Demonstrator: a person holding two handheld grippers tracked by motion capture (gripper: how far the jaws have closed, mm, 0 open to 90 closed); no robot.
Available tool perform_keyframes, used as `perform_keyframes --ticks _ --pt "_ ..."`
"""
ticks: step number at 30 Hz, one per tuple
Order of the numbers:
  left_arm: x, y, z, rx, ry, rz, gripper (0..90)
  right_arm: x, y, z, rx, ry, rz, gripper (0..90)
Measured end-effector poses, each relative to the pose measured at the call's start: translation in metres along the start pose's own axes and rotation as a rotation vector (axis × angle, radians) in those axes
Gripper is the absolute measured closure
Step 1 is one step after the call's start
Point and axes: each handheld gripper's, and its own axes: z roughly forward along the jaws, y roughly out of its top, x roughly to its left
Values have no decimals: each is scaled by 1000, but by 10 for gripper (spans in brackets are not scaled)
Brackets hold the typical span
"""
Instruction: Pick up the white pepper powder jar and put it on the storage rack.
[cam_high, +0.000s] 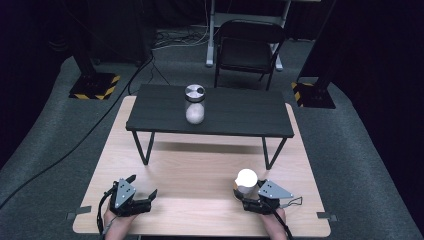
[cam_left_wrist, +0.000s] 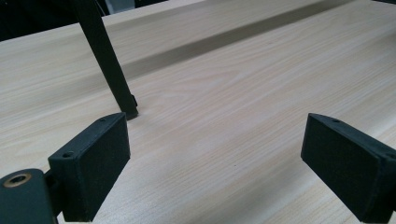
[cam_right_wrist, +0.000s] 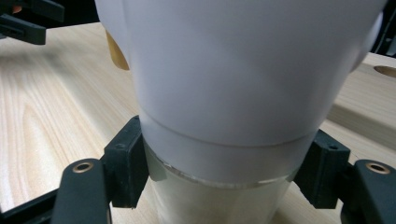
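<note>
From the high view, the right tool (cam_high: 243, 194) is clamped on a white-topped cup (cam_high: 246, 179) standing near the front right of the table (cam_high: 200, 165). Further back, a glass jar (cam_high: 194, 104) with a metal lid, white stuff inside, sits on the black shelf (cam_high: 235, 112). Left gripper view: left tool (cam_left_wrist: 212, 158) spread wide, nothing in it. Right gripper view: pads (cam_right_wrist: 125, 161) pinch the cup (cam_right_wrist: 233, 84) where white meets its clear lower part.
</note>
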Motion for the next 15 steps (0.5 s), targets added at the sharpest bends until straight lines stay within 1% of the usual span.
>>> perform_keyframes --ticks 6,10,15 --pt "0 0 0 0 -1 0 76 3 4 -1 12 -26 4 294" --pt "0 0 0 1 -1 -1 76 1 7 -4 -7 -28 31 294" --pt "0 0 0 1 -1 -1 77 -2 18 -9 -26 -21 31 295"
